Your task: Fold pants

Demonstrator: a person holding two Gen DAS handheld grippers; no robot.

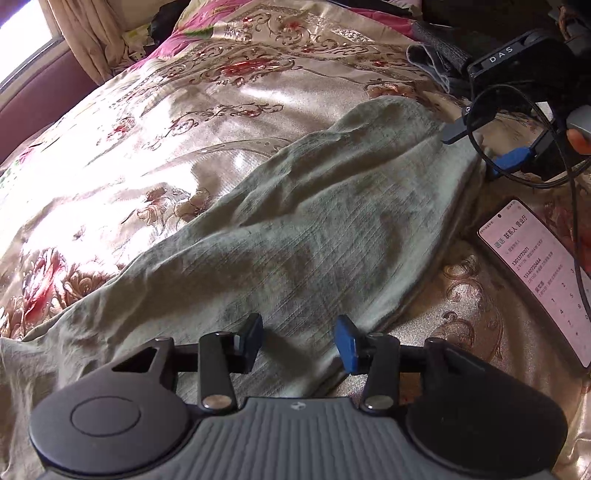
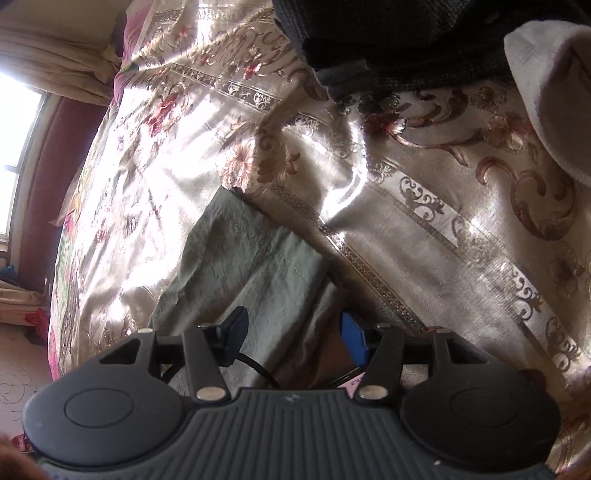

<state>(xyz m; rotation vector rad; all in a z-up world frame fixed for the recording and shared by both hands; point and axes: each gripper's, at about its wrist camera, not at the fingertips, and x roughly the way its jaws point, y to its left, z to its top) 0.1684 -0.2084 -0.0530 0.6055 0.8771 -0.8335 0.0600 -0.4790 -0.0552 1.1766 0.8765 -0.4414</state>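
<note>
Grey-green pants (image 1: 314, 229) lie spread on a shiny floral bedspread (image 1: 166, 129). My left gripper (image 1: 299, 343) is open just above the near part of the pants and holds nothing. My right gripper (image 1: 480, 147) shows at the far right edge of the pants in the left wrist view. In the right wrist view my right gripper (image 2: 291, 338) is open over a hemmed pant leg end (image 2: 240, 258) and holds nothing.
A lit phone (image 1: 539, 280) lies on the bed right of the pants, with a black cable (image 1: 569, 192) looping above it. Dark folded clothes (image 2: 388, 40) and a pale garment (image 2: 554, 92) lie at the far side. A curtain (image 1: 74, 33) and window are at the left.
</note>
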